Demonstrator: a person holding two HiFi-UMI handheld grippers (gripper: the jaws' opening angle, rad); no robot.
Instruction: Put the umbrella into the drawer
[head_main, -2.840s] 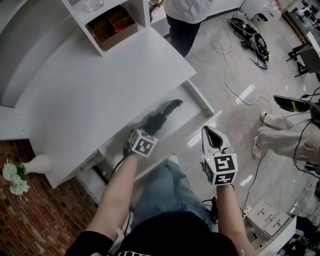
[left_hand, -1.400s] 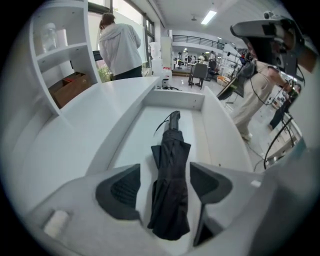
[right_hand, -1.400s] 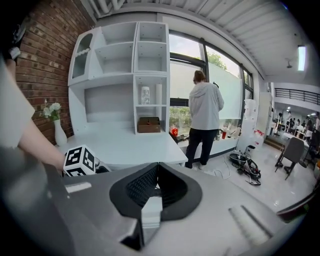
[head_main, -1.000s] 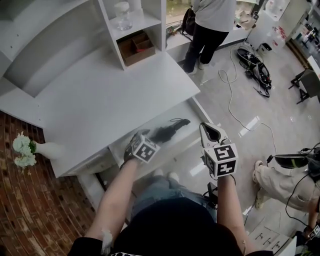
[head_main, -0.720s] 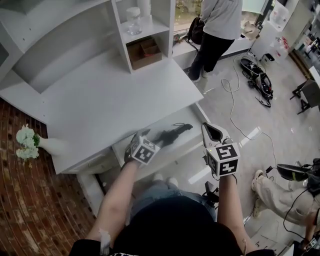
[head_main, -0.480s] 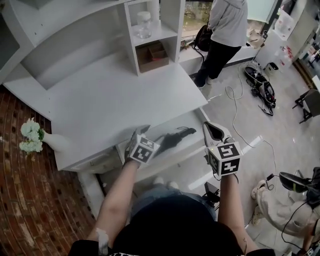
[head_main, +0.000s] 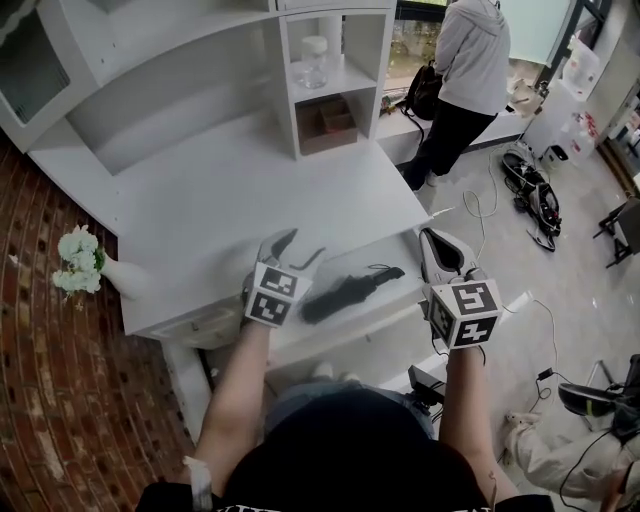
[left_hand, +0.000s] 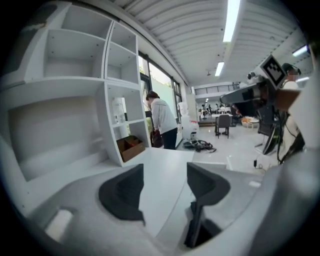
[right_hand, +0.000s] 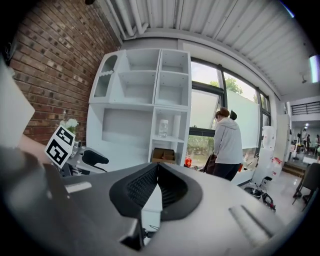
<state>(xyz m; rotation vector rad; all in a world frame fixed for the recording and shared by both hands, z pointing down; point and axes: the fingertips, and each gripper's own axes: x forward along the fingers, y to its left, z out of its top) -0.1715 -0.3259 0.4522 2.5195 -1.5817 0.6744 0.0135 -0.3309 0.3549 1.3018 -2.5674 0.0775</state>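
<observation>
Hovering above the tabletop's (head_main: 250, 190) front edge, the left tool (head_main: 300, 247) has its jaws wide apart but closing, with nothing between them. The right tool (head_main: 432, 240) is pinched together, empty. The folded umbrella (head_main: 350, 292) lies flat in the open drawer (head_main: 400, 252), lengthwise, its strap end pointing right.

My head camera looks steeply down at the white desk (head_main: 220, 190); both gripper cameras ride low, facing its shelf unit (right_hand: 131, 85), which all three share

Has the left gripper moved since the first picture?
Yes. The left gripper went left from the umbrella in the drawer to the desk edge; its empty jaws are closing.
</observation>
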